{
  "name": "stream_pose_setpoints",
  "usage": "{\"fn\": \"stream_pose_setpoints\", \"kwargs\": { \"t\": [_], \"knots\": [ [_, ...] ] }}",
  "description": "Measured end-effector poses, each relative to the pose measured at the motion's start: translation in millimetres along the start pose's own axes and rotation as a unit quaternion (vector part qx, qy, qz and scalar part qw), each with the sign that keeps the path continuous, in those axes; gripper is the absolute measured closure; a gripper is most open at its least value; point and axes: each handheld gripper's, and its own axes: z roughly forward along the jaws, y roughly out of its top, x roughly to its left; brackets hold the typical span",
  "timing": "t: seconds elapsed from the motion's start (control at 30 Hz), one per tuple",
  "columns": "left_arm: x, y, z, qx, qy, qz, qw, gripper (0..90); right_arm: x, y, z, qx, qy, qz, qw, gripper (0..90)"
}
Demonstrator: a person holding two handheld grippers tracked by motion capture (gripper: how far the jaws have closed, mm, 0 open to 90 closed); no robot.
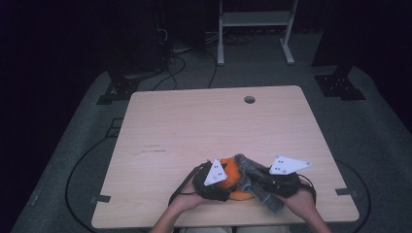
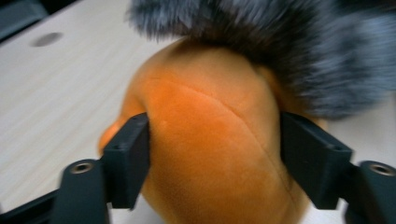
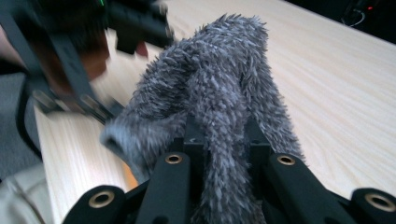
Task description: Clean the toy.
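A: The biggest thing we see is the wooden table point(image 1: 204, 126), filling the middle of the high view, with a small round hole point(image 1: 249, 99) near its far edge, upper centre of the frame.

B: Beyond it, at the top of the frame, we make out a white metal stand point(image 1: 255, 22) on the grey floor point(image 1: 384, 141), and dark cables point(image 1: 175, 68) running across the floor at upper left.

A: Then the orange plush toy point(image 1: 232, 175), low in the frame near the table's front edge, just right of centre. In the left gripper view it takes up the centre of the frame point(image 2: 215, 140).

B: A strip of grey furry fabric point(image 1: 255, 177) lies over its top and hangs down to its right. In the right gripper view it stands up through the middle of the frame point(image 3: 219, 107).

A: We see the left gripper point(image 1: 214, 180) touching the toy's left side; in its own view the two jaws press against the orange body point(image 2: 215, 158), clamped on it.

B: And the right gripper point(image 1: 284, 177), at lower right of the toy, has its jaws closed on the grey fur point(image 3: 224, 163), which bunches between them.

A: Both hands come in from the bottom edge, the left hand point(image 1: 187, 200) and the right hand point(image 1: 301, 201).
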Motion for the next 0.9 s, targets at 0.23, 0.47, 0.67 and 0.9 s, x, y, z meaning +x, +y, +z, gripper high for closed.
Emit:
{"fn": "stream_pose_setpoints", "kwargs": {
  "t": [0.23,0.47,0.67,0.9],
  "knots": [
    [-1.4,-1.5,2.3,0.017,0.014,0.011,0.9997,25.5,-13.1,-5.6,-12.7,-0.005,-0.019,0.043,0.9989,76.1],
    [3.1,-2.6,2.1,0.01,0.011,-0.006,0.9999,20.1,3.4,-3.3,2.2,-0.005,0.015,0.002,0.9999,75.9],
    [5.7,-3.5,0.0,0.017,-0.002,-0.005,0.9998,24.9,-20.0,-17.5,-7.9,0.016,-0.012,0.054,0.9983,75.9],
    [4.2,0.6,4.6,0.013,0.021,-0.013,0.9996,24.0,-18.7,-10.5,-11.3,0.017,-0.022,0.046,0.9986,75.9]
  ]
}}
